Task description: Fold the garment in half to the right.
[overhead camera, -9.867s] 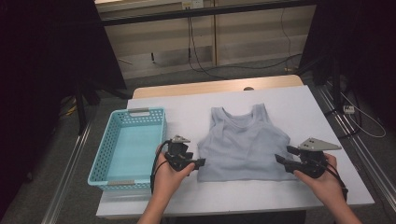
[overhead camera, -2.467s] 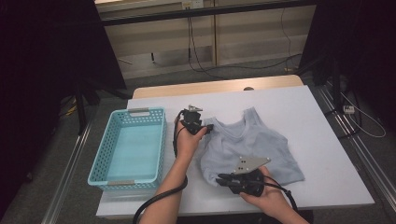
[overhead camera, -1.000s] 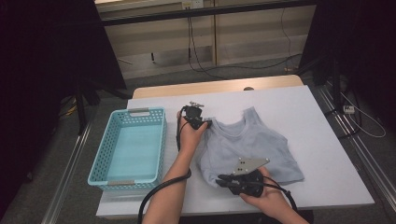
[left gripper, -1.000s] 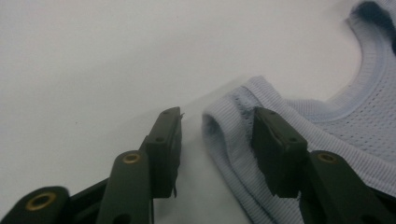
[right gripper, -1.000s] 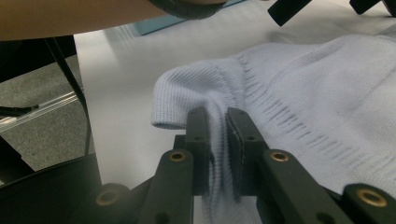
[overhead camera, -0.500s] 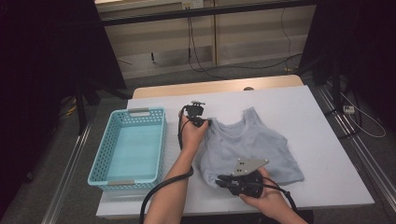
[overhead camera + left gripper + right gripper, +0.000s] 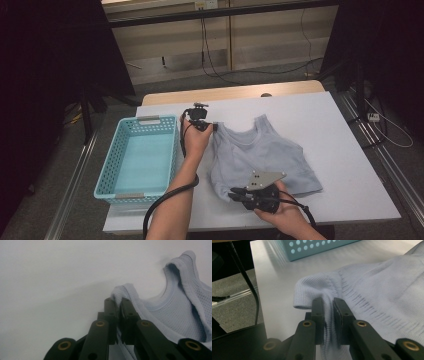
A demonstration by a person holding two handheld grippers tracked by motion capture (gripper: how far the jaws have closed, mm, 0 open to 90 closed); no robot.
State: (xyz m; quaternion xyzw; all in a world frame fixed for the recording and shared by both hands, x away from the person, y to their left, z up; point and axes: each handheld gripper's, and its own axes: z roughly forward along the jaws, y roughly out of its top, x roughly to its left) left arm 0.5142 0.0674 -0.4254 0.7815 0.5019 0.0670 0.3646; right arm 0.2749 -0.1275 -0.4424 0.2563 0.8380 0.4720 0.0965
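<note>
The pale blue ribbed knit tank top (image 7: 260,157) lies flat mid-surface, neck toward the far edge. The left tongs (image 7: 118,303) have just closed, pinching its shoulder strap; the right tongs (image 7: 328,305) pinch the hem corner nearest the light blue plastic basket (image 7: 137,155), both along that same side.

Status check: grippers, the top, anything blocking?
Left gripper just closed on the top's shoulder strap. Right gripper shut on its hem. Basket sits left of it, nothing in the way.
</note>
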